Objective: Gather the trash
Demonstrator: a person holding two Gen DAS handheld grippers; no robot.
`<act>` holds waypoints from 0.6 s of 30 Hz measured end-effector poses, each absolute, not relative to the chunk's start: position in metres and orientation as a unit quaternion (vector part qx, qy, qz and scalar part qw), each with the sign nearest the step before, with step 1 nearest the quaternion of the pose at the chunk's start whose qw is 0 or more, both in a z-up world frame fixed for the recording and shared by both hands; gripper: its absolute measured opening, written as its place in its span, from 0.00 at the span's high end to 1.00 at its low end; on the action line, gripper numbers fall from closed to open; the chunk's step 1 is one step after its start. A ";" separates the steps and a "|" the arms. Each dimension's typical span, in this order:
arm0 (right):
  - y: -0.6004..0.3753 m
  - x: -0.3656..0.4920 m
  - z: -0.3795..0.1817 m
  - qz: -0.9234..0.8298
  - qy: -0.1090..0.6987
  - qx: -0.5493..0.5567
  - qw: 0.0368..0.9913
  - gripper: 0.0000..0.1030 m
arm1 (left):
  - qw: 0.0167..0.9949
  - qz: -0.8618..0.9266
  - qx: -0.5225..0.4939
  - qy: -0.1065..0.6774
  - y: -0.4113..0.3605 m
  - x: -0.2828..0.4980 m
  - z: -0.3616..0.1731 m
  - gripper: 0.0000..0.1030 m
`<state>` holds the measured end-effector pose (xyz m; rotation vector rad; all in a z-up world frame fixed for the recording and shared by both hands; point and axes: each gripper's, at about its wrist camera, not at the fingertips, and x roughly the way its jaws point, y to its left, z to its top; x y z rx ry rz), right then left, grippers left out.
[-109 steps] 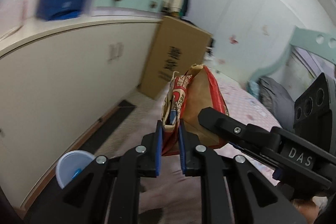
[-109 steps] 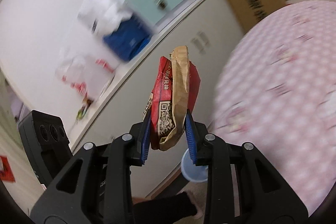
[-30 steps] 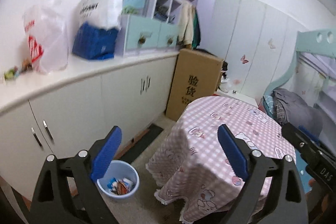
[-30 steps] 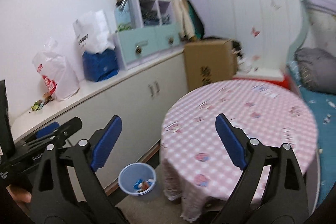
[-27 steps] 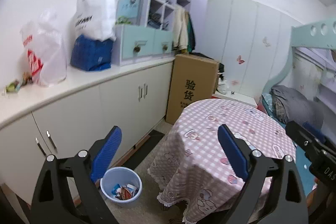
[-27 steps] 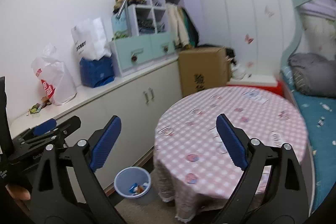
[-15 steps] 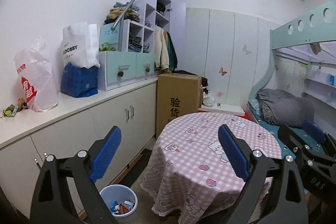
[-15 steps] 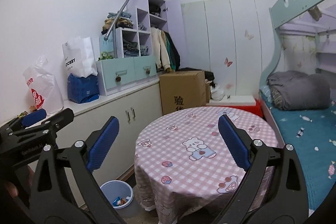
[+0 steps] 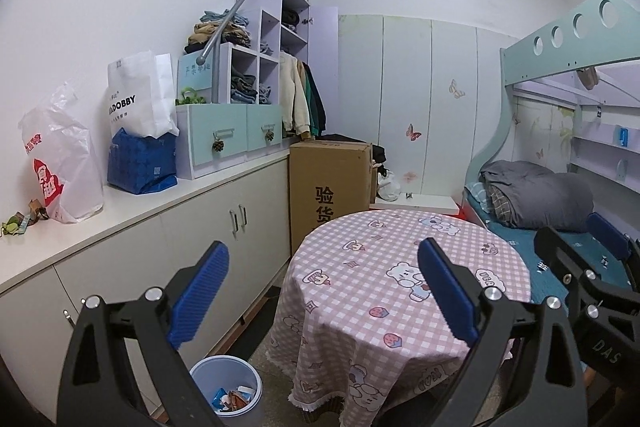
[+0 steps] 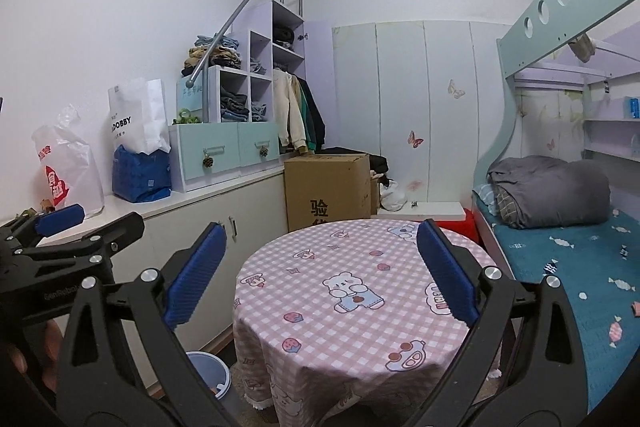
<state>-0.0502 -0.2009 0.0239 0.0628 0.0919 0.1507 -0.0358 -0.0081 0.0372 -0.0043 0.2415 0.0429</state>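
Checked cloth tablecloth (image 9: 400, 291); smooth plastic bin (image 9: 208, 381); matt cardboard box (image 9: 328, 183).

Cardboard box (image 9: 330, 187) beside round table (image 9: 400, 291)

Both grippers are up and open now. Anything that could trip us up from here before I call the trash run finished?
The bin stands on the floor tight between the cabinet and the table; its fringed cloth hangs beside the rim and could snag a gripper reaching down again. The left gripper and right gripper sit close side by side and might knock together. Small scraps on the counter may be missed trash; I can't tell.
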 end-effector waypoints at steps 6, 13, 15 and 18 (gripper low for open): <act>-0.201 -0.052 0.023 0.079 0.046 0.028 0.995 0.08 | 0.992 0.026 0.002 0.122 -0.006 -0.033 0.035 0.09; -0.198 -0.049 0.023 0.081 0.051 0.027 0.995 0.08 | 0.992 0.028 0.006 0.125 -0.006 -0.032 0.033 0.09; -0.196 -0.048 0.023 0.082 0.053 0.027 0.995 0.08 | 0.992 0.028 0.006 0.125 -0.007 -0.033 0.033 0.09; -0.195 -0.046 0.023 0.084 0.055 0.027 0.995 0.08 | 0.992 0.029 0.008 0.125 -0.008 -0.032 0.033 0.09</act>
